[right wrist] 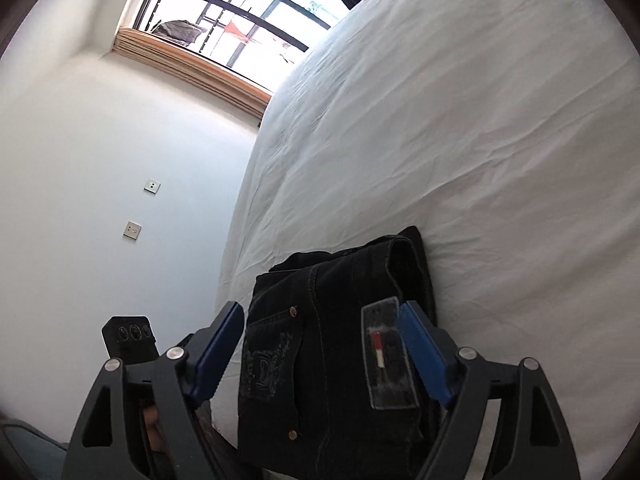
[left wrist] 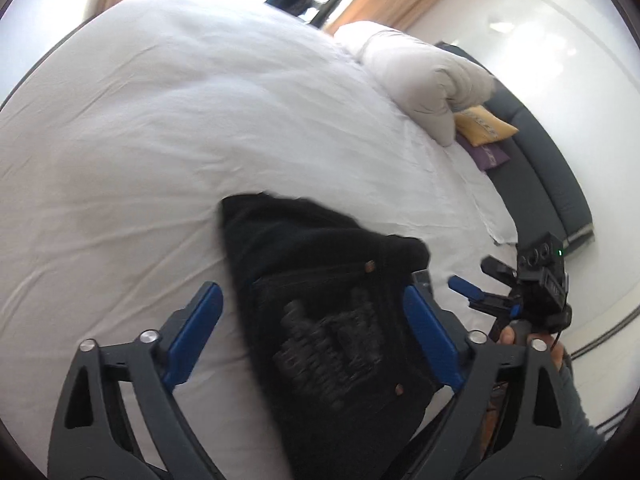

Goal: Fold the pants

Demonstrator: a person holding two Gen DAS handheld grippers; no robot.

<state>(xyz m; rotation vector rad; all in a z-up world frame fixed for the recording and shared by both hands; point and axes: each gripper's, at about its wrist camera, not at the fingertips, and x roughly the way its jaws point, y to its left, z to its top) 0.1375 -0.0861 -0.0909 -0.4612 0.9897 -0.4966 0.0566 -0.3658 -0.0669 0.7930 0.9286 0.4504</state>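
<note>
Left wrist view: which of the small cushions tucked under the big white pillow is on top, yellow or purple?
The yellow cushion is on top. It overlaps the purple cushion, which lies flat beneath it, beside the white pillow.

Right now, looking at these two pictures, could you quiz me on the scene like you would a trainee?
1. True or false: the black pants lie folded on the white bed sheet.
2. What sits on the pants near the right gripper? A) a clear tag with a red mark B) a coin C) a key
3. What yellow thing rests near the rolled white duvet?

Key:
1. True.
2. A, the clear tag.
3. A small yellow pillow, above a purple one. Both the right and the left gripper stand open around the pants, not pinching them.
</note>
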